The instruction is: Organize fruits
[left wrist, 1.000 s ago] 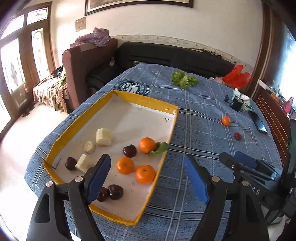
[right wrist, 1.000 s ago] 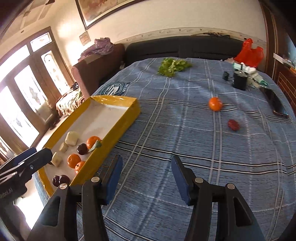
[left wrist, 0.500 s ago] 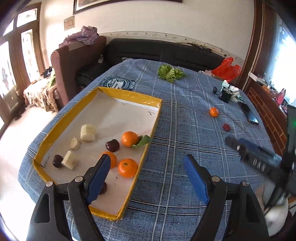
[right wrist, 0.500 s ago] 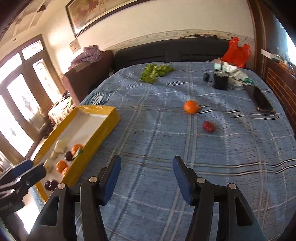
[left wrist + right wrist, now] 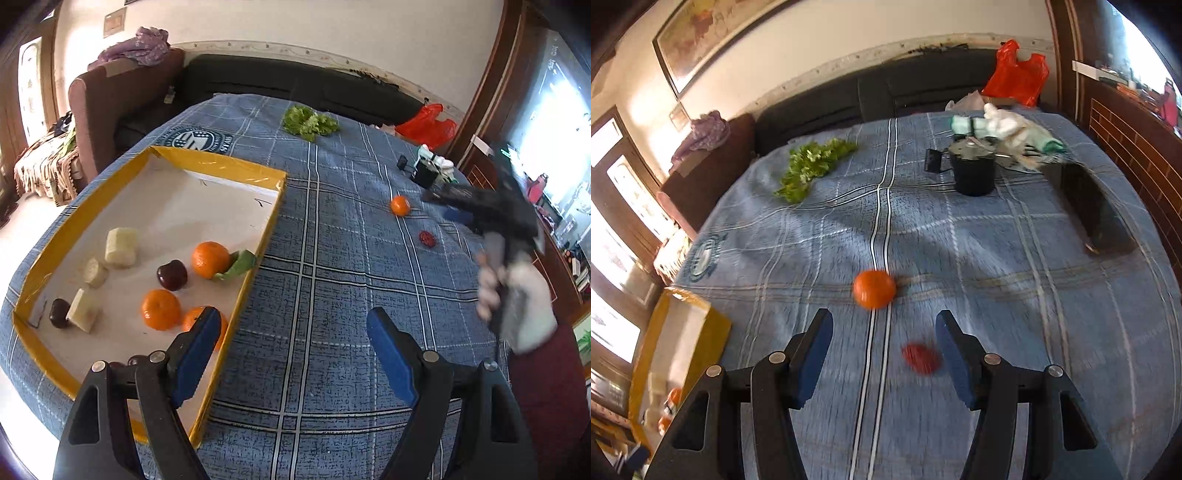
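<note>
Blue cloth [image 5: 997, 295]: only left view shows tray's [image 5: 221, 168] fruit.

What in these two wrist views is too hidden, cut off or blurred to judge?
- Third orange in the yellow tray, left wrist view: partly behind the left tongs' blue pad.
- Dark fruit at the tray's near end, same view: mostly hidden by the tongs' frame.
- Small red fruit, right wrist view: motion-blurred, type unclear.
- Tray contents, right wrist view: cut off at the left edge.
- Right tongs, left wrist view: blurred.
</note>
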`<action>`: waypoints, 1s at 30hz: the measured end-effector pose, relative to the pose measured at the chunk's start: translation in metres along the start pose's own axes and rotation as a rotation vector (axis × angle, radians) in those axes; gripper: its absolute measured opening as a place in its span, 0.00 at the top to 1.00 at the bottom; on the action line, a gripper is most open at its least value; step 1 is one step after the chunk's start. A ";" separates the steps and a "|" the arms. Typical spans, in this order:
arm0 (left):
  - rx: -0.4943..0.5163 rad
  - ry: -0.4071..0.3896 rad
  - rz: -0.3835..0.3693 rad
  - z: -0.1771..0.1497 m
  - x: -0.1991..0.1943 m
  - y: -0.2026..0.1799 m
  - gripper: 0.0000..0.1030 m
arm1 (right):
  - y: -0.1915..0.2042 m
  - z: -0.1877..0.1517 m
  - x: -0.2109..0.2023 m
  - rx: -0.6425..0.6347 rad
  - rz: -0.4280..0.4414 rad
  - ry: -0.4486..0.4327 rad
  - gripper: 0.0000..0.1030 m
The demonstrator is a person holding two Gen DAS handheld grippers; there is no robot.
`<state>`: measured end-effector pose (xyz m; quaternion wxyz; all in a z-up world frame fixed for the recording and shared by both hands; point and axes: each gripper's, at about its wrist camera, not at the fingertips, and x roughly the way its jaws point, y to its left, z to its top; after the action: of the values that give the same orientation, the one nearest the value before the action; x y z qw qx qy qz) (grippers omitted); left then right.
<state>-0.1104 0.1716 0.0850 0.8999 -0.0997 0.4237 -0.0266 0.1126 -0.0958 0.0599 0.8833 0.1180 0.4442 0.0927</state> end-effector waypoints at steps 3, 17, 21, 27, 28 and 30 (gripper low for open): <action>0.003 0.008 -0.001 0.003 0.005 0.003 0.22 | 0.009 0.014 0.033 -0.015 -0.035 0.042 0.39; -0.039 0.012 -0.014 0.007 0.013 0.017 0.22 | 0.028 -0.003 0.056 -0.086 0.023 0.182 0.62; -0.037 0.015 -0.030 0.006 0.015 0.014 0.22 | 0.039 -0.042 0.020 -0.119 0.175 0.238 0.60; -0.013 0.037 -0.065 -0.003 0.019 -0.001 0.22 | 0.024 -0.062 -0.026 -0.096 0.241 0.172 0.58; -0.005 0.035 -0.064 -0.004 0.019 -0.003 0.22 | 0.017 -0.059 -0.029 -0.089 0.213 0.140 0.57; 0.013 0.029 -0.064 -0.005 0.018 -0.008 0.22 | -0.001 -0.052 -0.035 -0.064 0.128 0.075 0.56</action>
<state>-0.1027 0.1608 0.0698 0.8929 -0.1071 0.4333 -0.0594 0.0504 -0.0997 0.0560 0.8615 0.1144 0.4654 0.1675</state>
